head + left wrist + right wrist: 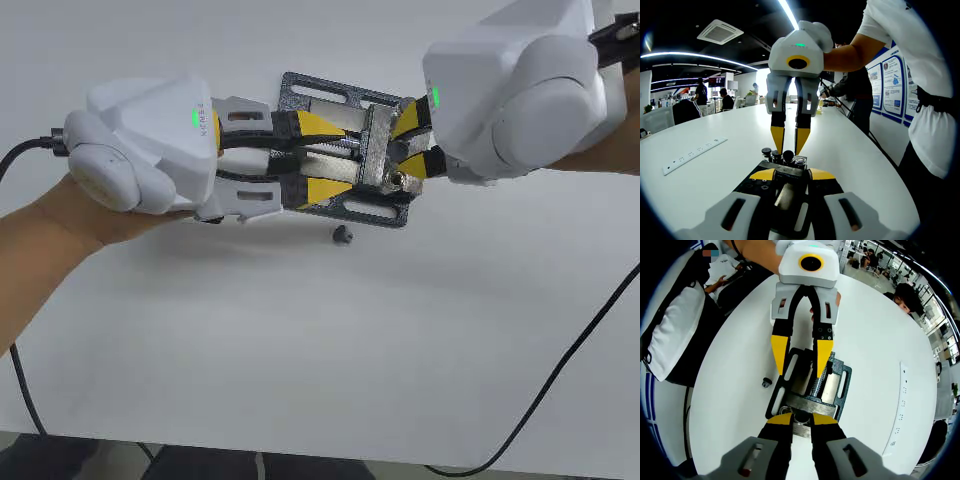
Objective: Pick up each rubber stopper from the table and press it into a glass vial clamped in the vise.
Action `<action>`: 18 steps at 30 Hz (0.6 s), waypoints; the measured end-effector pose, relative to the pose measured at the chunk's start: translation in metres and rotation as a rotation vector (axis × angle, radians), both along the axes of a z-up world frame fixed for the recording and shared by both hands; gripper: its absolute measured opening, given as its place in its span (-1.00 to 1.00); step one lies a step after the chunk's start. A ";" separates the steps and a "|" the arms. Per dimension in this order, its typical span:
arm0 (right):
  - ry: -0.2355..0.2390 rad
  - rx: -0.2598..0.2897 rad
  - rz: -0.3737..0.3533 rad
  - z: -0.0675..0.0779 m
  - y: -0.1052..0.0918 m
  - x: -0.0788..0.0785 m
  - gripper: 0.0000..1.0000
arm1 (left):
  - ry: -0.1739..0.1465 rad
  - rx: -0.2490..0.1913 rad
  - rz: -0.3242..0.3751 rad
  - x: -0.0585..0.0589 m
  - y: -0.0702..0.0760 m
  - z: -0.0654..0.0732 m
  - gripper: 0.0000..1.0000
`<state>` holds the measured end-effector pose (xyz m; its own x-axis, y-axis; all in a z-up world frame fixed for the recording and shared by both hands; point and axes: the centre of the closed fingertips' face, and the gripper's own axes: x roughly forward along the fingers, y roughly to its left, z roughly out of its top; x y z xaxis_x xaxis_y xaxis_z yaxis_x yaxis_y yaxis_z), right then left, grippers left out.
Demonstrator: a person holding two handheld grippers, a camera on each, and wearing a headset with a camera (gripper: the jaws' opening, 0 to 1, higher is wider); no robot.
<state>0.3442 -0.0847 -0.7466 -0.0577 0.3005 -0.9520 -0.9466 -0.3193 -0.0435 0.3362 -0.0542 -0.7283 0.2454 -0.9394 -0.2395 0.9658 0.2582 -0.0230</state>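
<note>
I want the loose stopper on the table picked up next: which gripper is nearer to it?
Left. The left gripper straddles the vise just beside the stopper; the right gripper is at the vise's far end, farther off.

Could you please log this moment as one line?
left gripper open over vise | right gripper at vial, grip unclear | one stopper on table

Small dark rubber stopper, lying loose, just beside grey vise

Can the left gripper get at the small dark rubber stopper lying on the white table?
Probably yes: the small dark rubber stopper lies uncovered on the white table, just beside the open left gripper.
</note>
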 end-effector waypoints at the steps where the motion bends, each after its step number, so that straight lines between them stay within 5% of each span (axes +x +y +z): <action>1: 0.001 -0.003 0.003 0.000 0.000 0.000 -0.74 | 0.000 0.001 0.000 0.000 0.000 0.000 -0.57; 18: 0.039 -0.087 0.068 -0.004 0.000 -0.001 -0.73 | -0.001 0.006 0.011 -0.001 0.003 -0.001 -0.58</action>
